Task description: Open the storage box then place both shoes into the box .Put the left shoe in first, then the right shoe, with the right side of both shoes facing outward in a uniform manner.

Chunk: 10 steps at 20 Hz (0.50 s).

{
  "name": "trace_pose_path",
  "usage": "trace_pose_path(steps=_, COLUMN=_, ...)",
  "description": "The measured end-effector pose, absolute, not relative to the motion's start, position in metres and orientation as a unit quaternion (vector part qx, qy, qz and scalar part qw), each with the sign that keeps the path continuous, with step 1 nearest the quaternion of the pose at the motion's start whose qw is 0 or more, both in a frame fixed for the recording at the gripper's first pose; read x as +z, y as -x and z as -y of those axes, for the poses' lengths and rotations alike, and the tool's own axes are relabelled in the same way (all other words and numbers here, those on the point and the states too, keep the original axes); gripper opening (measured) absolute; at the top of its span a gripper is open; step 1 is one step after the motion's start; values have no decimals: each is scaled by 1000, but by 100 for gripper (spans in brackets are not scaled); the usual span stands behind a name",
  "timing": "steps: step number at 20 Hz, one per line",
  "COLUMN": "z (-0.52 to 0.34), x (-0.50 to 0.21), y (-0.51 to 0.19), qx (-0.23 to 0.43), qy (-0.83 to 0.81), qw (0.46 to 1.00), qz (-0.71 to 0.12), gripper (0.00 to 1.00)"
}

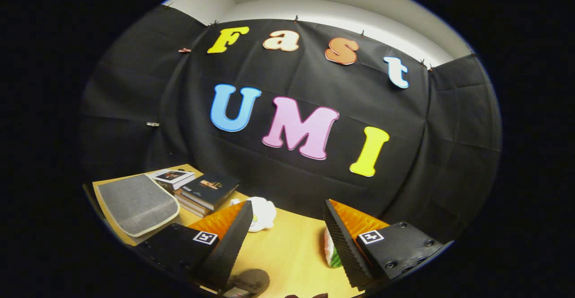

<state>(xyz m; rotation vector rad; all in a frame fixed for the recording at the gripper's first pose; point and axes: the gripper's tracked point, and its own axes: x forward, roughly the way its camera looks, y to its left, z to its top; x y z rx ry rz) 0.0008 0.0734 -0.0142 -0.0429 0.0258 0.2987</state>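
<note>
My gripper (287, 204) is held above a wooden table (292, 248), tilted up toward the booth's wall, and stands open with nothing between the fingers. A white, rounded thing (261, 213), perhaps a shoe, lies on the table just beyond the left fingertip, partly hidden by it. A white piece with green and red stripes (331, 252), possibly part of the other shoe, peeks out against the inner side of the right finger. A flat grey fabric panel with a pale rim (137, 204) lies at the table's far left; I cannot tell whether it belongs to the storage box.
A stack of books (204, 192) sits beside the grey panel, with another book (173, 177) behind it. A dark round object (251, 282) lies low near the base of the left finger. The black cloth wall stands right behind the table.
</note>
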Motion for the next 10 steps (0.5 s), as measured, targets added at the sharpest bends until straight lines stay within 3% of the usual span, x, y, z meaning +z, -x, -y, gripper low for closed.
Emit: trace_pose_path(steps=10, z=-208, x=-39, y=41, qx=408, qy=-114, qw=902, qz=-86, gripper=97)
